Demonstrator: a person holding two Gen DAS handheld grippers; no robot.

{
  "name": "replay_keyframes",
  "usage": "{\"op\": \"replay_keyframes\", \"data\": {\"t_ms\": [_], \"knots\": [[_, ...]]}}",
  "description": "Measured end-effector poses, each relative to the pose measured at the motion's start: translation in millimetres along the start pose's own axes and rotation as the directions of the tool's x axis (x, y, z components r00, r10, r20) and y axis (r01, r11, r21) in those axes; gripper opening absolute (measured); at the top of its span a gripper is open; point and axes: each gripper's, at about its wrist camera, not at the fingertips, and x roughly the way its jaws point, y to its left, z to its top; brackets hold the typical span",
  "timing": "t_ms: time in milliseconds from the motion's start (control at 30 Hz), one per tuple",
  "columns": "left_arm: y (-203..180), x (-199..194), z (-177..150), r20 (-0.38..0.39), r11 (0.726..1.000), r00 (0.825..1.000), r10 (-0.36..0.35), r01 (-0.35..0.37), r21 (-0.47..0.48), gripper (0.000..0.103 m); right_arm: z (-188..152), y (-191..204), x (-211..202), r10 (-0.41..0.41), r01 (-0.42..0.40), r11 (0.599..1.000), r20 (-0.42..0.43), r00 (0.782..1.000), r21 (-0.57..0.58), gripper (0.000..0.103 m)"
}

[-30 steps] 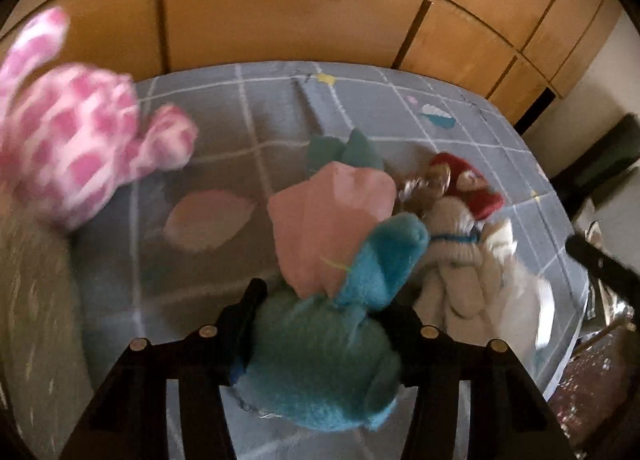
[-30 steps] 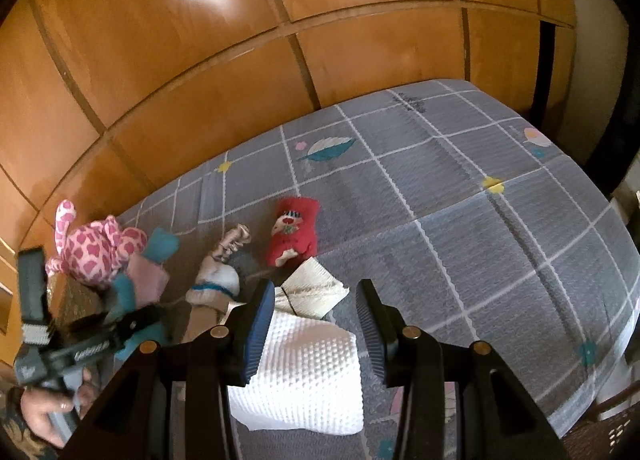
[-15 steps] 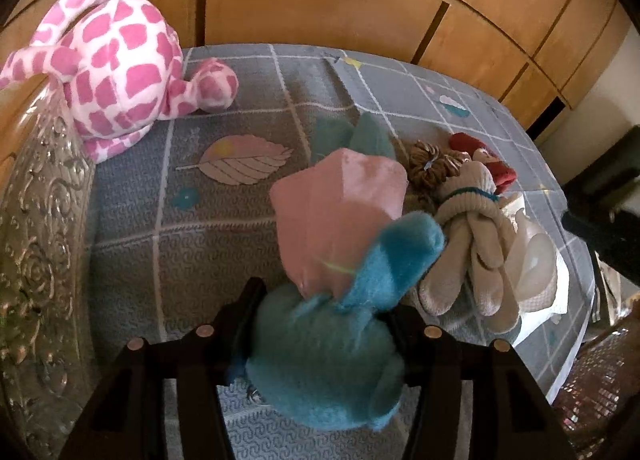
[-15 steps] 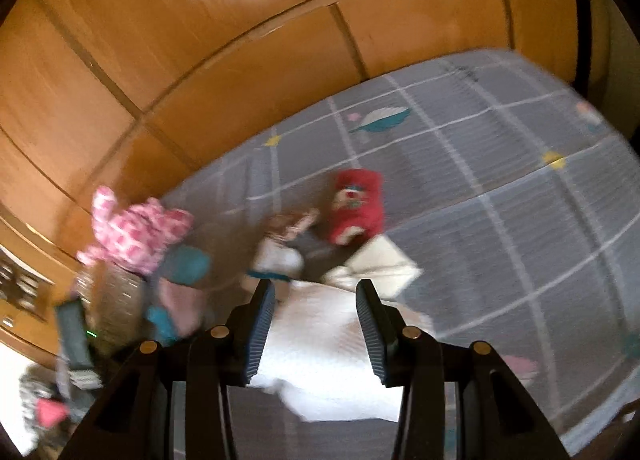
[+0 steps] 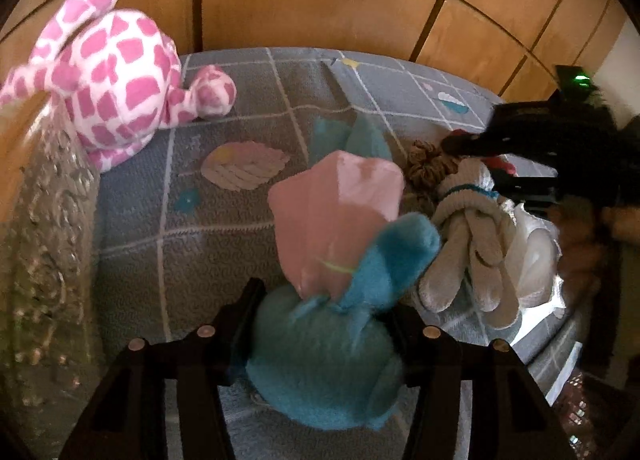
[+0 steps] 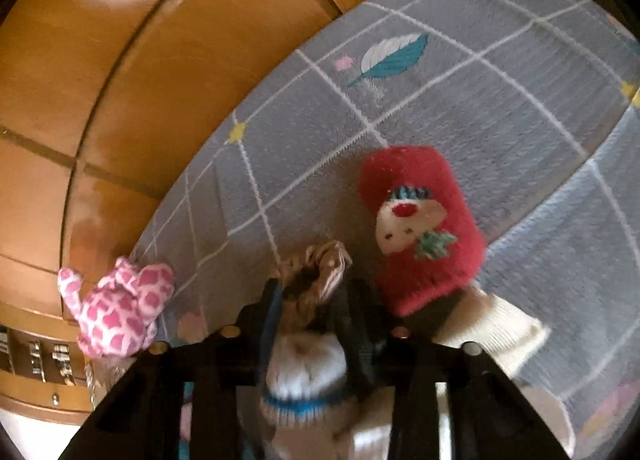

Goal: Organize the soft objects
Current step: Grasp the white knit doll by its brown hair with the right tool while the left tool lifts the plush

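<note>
My left gripper (image 5: 326, 312) is shut on a teal plush toy (image 5: 324, 372) with a pink cloth part (image 5: 332, 216), held just above the grey bedspread (image 5: 224, 244). Right of it lies a beige sock doll (image 5: 468, 212) with brown curly hair and a blue band. My right gripper (image 6: 312, 296) has come down over the doll's head (image 6: 320, 272). Its jaws are closing, and the pads press on the brown hair. A red sock with a snowman face (image 6: 420, 232) lies just right of the doll.
A pink-and-white plush rabbit (image 5: 116, 80) sits at the bed's far left against the wooden panels (image 5: 320, 0). A white cloth (image 5: 536, 252) and a cream folded cloth (image 6: 504, 336) lie under and beside the doll. An embossed metallic surface (image 5: 40, 240) borders the bed on the left.
My right gripper has swung left and down from above the white cloth onto the doll's head, and its jaws have narrowed. The left gripper still holds the teal toy and shifted only slightly.
</note>
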Motion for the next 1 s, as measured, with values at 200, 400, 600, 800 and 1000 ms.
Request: {"op": "replay_keyframes", "data": {"t_ms": [200,400,600,800,1000], "knots": [[-7.3,-24.3,24.9,0.037,1.000,0.999,-0.007,0.006,0.031,0.053,-1.6,3.3,16.8,-0.034,0.035,0.998,0.015,0.999,-0.053,0.007],[4.7,-61.7,79.0,0.117,0.999,0.993,-0.031,0.034,-0.029,0.053,4.0,2.4,20.4,-0.012,0.006,0.993,-0.042,0.999,-0.121,0.006],[45.3,-101.5,127.7,0.222,0.994,0.973,0.067,-0.046,-0.098,0.053,2.2,3.6,21.4,-0.027,0.022,0.988,-0.031,0.999,-0.152,0.006],[125.4,-148.6,141.0,0.287,0.956,0.935,0.210,-0.136,-0.259,0.053,-3.2,7.5,22.8,-0.047,0.045,0.983,-0.006,0.999,-0.180,0.004],[209.2,-187.3,114.4,0.274,0.882,0.897,0.348,-0.214,-0.419,0.053,-6.4,15.6,24.5,-0.086,0.088,0.970,0.015,0.996,-0.227,0.004]]}}
